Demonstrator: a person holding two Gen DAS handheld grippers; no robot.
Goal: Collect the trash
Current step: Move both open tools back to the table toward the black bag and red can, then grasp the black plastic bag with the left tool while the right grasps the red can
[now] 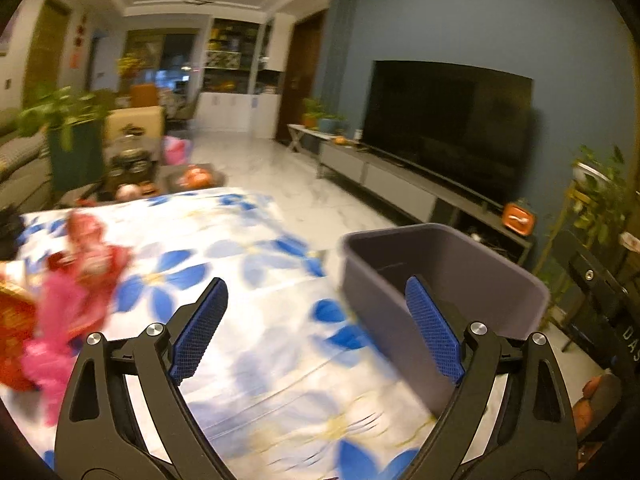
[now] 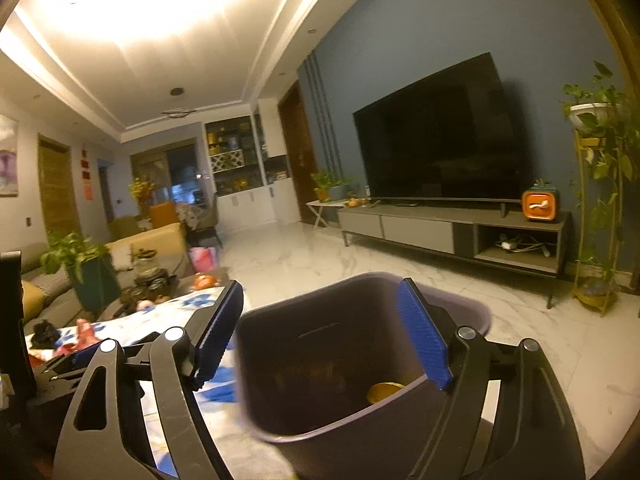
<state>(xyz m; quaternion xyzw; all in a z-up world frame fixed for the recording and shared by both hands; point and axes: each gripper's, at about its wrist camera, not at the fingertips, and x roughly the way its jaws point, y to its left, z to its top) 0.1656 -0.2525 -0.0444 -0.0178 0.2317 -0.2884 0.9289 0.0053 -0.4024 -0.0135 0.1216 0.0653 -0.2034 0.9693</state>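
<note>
1. The left gripper (image 1: 316, 330) is made of black plastic arms with silver bolts. Its blue pads (image 1: 200, 330) look bumpy like a net. The jaws are spread wide apart and hold nothing.
2. Under the left gripper lies a smooth white cloth with big blue flowers (image 1: 256, 280). It covers the table.
3. At 9 o'clock in the left view, red and pink crinkly wrappers (image 1: 80, 280) sit in a pile on the cloth. They are blurry.
4. At 3 o'clock in the left view stands the bin (image 1: 400, 344). It is a dark gray-purple plastic box with round corners and smooth walls, right at the cloth's edge. The left gripper's right pad shows in front of its open top, but I cannot tell if it touches.
5. The right gripper (image 2: 320, 334) is also wide open and holds nothing. Its right pad (image 2: 424, 340) shows in front of the bin's (image 2: 340, 440) rim. Touching or not, I cannot tell.
6. Down inside the bin lies a round gold thing (image 2: 384, 392).
7. Farther off, at 2 o'clock, a big flat black TV (image 2: 436, 148) stands on a long gray cabinet (image 2: 420, 228) by a blue wall. A small orange square clock (image 2: 538, 206) sits on the cabinet.
</note>
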